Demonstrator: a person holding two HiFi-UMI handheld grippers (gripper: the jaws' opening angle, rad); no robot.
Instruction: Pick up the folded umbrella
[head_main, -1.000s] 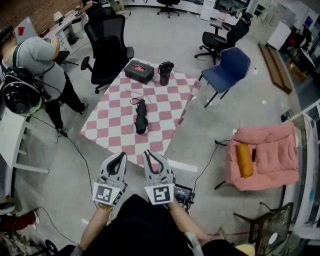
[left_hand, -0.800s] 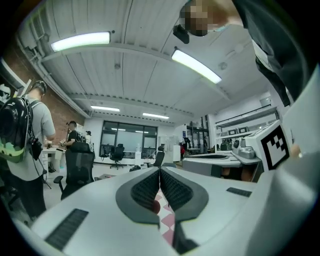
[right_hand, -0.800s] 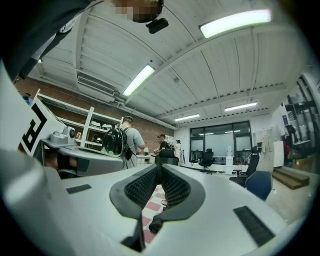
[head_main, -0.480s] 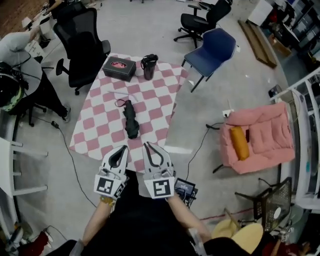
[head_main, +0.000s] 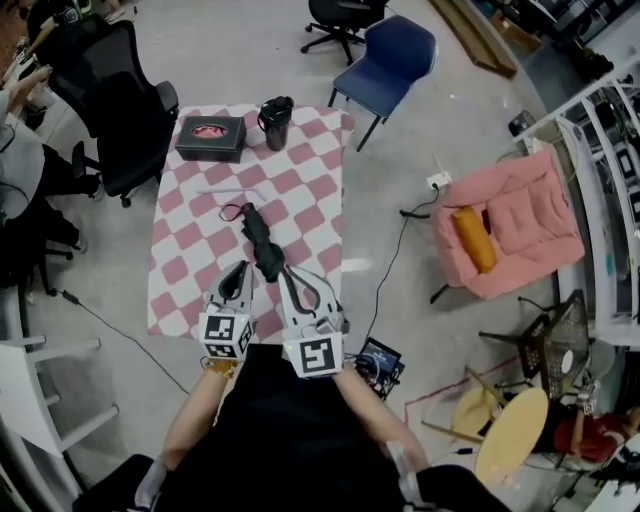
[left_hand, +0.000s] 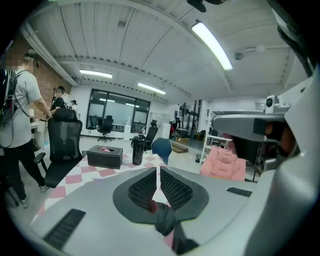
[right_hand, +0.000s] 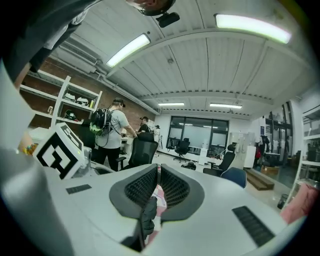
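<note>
**Both grippers closed, right by the umbrella**

I see my two arms reaching out side by side from my black top. My forearms are bare. Each hand holds its gripper pointing away from me, toward the table, and tipped down just a little.

The left gripper (head_main: 244, 268) has its two jaws pressed together at the tips. Nothing is between them. The right gripper (head_main: 288, 274) is the same: jaws together, nothing held. Each gripper has a white cube on its back end. The left cube (head_main: 226, 335) and the right cube (head_main: 313, 355) both show a black square pattern, like a puzzle. It is not letters or words.

The folded umbrella (head_main: 260, 240) is black. It lies flat on the table (head_main: 180, 270), which has a pink and white checked cloth. The umbrella's near end sits between the two gripper tips. I cannot tell if a gripper touches it. In both gripper views I see the dark umbrella low down, under the closed jaws. Its thin strap loops out at the far end.

At the far edge of the table there is a black box (head_main: 210, 138) with something pink on top. Just beside it stands a black jug (head_main: 275, 122). If they have any print, it is too small for me to read.

A blue chair (head_main: 395, 50) stands past the table. A pink seat (head_main: 520, 215) holds an orange cushion (head_main: 472, 240), off to my right.
</note>
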